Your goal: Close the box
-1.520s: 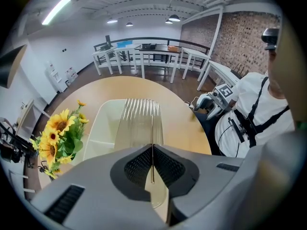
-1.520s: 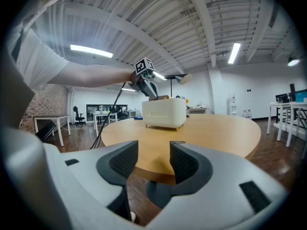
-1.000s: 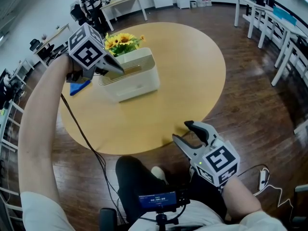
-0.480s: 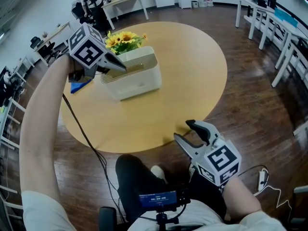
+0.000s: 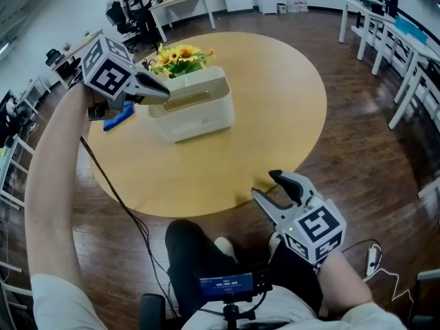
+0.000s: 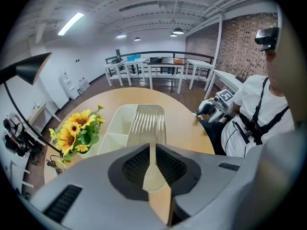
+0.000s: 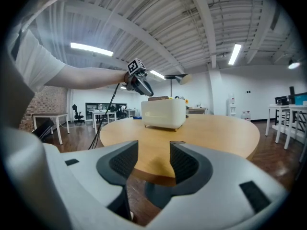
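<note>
A white box (image 5: 203,115) stands on the round wooden table (image 5: 275,102), left of its middle. A ribbed beige lid (image 5: 192,91) lies over part of the box's top. My left gripper (image 5: 163,93) is held up at the box's left end, shut on the lid's thin edge (image 6: 152,150). In the left gripper view the lid (image 6: 148,123) covers the right side of the box, and an open compartment (image 6: 117,126) shows beside it. My right gripper (image 5: 263,186) hangs open off the table's near edge, holding nothing; its view shows the box (image 7: 164,113) far ahead.
Sunflowers (image 5: 177,58) stand just behind the box. A blue object (image 5: 117,119) lies on the table's left edge. Desks and chairs (image 5: 385,33) stand around the room on the dark wood floor. A cable (image 5: 124,198) hangs from the left gripper.
My left gripper has drawn a little to the left with the lid's edge still in it. The right gripper has barely moved.
</note>
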Demonstrator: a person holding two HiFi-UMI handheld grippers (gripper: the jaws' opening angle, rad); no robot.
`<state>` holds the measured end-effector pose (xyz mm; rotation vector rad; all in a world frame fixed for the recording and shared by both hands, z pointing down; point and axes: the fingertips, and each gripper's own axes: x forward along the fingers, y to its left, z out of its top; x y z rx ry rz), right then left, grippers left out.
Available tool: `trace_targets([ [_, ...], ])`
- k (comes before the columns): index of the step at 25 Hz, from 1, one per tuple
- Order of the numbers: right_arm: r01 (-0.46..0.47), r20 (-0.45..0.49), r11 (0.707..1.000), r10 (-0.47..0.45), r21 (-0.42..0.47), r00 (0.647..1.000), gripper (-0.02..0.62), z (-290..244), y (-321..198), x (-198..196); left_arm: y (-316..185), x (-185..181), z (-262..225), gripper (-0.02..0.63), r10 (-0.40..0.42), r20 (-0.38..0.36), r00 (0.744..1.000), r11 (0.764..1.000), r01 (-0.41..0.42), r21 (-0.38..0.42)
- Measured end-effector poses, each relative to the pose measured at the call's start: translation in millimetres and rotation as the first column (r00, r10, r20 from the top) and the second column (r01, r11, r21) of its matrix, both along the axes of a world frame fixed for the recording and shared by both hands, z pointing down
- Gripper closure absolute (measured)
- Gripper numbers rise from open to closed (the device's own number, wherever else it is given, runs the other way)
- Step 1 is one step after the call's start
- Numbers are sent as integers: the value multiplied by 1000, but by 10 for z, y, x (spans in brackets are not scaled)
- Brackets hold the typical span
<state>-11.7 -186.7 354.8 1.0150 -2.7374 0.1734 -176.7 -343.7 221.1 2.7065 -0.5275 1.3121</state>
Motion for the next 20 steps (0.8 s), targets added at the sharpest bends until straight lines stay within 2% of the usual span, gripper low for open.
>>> trace_targets([
  [3,-18,12,1000,18,9,1000,379,-53,-48,47,113,-118,-119,560,-8,-50,999,998,12,68],
  [6,-29,14,1000,29,12,999,379,-86,-78,99,319,-199,-202,561,-10,-96,995,978,30,204],
  [9,-46,13,999,46,17,999,379,-124,-130,151,479,-323,-258,578,-77,-163,984,921,133,367],
  [11,-56,13,998,55,28,998,379,-178,-163,173,613,-429,-296,578,-135,-249,959,873,234,428],
  [13,-63,11,997,62,34,998,379,-231,-171,199,785,-521,-291,578,-193,-343,919,822,342,455],
  [15,-74,10,997,74,38,997,379,-262,-167,227,983,-598,-206,580,-251,-426,869,775,444,449],
  [17,-85,12,995,85,47,996,379,-306,-181,247,1163,-707,-117,580,-313,-510,801,718,551,425],
  [20,-97,17,993,96,64,995,379,-386,-166,263,1412,-919,54,584,-408,-600,688,613,694,379],
])
